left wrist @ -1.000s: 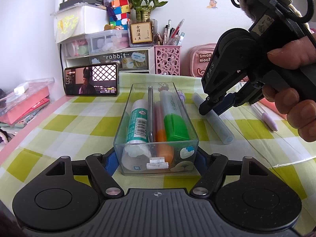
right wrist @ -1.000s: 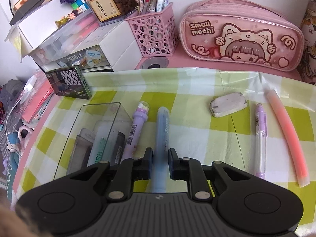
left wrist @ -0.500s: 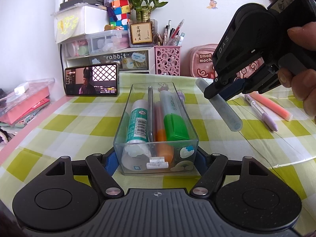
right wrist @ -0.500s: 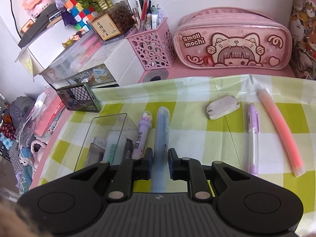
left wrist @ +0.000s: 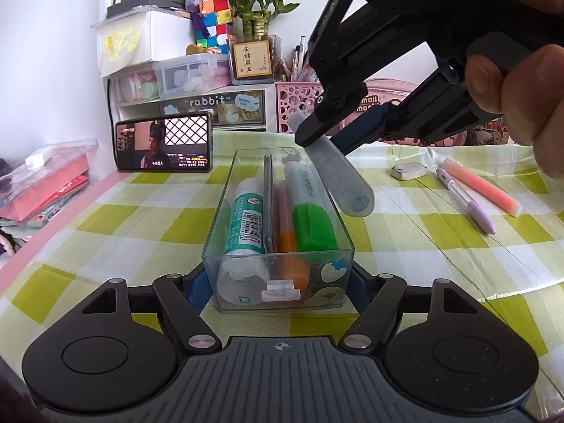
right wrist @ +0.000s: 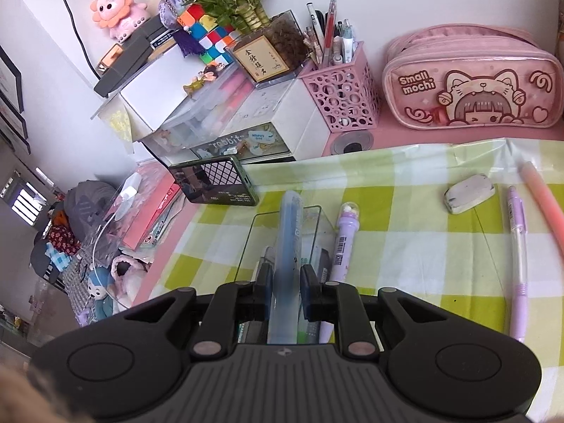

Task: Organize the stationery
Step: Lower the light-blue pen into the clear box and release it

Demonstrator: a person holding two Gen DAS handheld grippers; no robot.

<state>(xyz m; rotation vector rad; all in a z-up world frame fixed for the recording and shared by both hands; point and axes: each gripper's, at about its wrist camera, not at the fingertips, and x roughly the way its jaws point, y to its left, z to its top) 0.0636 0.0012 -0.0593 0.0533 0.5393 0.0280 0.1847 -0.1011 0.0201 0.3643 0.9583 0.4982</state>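
Right wrist, jaws clamping blue pen (right wrist: 287, 246)

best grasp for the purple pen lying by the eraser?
Grip the purple pen mid-barrel, from straight above, jaws closing across its width. It lies flat on the tablecloth, with open gaps to the eraser and the pink highlighter, so the fingers fit either side.

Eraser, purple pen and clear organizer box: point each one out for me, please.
eraser (right wrist: 468, 194), right wrist view, middle of its top face.
purple pen (right wrist: 517, 261), right wrist view, middle of the barrel.
clear organizer box (left wrist: 347, 236), left wrist view, right side wall.
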